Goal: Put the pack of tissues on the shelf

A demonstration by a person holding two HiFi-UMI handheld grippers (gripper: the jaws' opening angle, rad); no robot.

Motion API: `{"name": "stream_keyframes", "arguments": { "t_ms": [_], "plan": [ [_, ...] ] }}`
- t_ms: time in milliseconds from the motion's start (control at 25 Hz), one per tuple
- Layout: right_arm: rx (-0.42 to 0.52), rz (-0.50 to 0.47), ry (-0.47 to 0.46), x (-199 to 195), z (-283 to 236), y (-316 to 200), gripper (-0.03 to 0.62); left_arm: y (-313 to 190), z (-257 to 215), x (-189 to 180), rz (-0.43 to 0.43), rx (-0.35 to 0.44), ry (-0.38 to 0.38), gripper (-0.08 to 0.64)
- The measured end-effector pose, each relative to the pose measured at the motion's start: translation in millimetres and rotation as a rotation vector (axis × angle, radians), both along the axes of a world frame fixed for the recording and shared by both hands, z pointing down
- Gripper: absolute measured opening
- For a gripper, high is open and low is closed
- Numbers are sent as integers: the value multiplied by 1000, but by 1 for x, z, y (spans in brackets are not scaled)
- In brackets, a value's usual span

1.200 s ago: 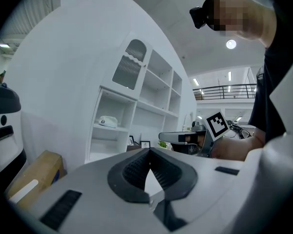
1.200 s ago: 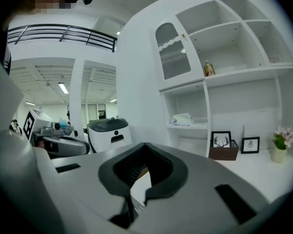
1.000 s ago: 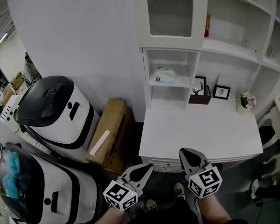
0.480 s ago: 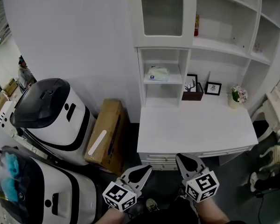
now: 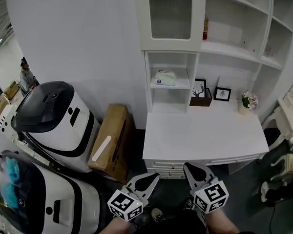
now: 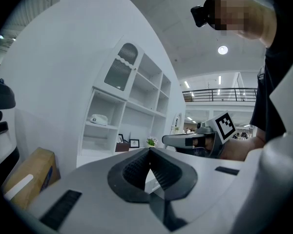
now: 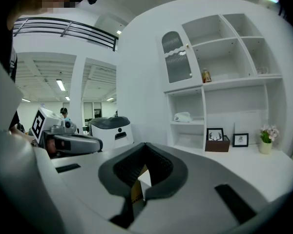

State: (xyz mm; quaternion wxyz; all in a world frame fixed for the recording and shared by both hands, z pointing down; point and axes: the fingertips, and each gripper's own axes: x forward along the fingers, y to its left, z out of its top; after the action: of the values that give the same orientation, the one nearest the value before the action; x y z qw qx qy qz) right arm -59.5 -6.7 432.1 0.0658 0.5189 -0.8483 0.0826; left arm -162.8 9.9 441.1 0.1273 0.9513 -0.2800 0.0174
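The pack of tissues, white with a blue label, lies on the middle shelf of the narrow white cubby above the desk. It also shows small in the left gripper view and in the right gripper view. My left gripper and right gripper hang low at the desk's near edge, far from the pack. Both are shut with nothing between the jaws, as the left gripper and right gripper show in their own views.
A white desk carries a brown box, a small framed picture and a flower pot. A cardboard box leans by the desk's left side. Two large white-and-black machines stand at left. A red bottle sits on an upper shelf.
The head view has pulled back and shifted a little, so the shelf unit and desk sit slightly farther left. Both grippers stay low and shut; the pack has not moved.
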Motion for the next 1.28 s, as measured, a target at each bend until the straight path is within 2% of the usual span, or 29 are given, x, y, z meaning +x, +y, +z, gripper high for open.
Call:
{"name": "stream_keyframes", "arguments": {
  "t_ms": [480,1280],
  "plan": [
    [5,-12,-13,-3,0,3,3,2,1,3,10,3,-21,5],
    [1,-29,-14,-12,1,1,3,0,4,-4,-5,-7,-12,5]
  ]
}}
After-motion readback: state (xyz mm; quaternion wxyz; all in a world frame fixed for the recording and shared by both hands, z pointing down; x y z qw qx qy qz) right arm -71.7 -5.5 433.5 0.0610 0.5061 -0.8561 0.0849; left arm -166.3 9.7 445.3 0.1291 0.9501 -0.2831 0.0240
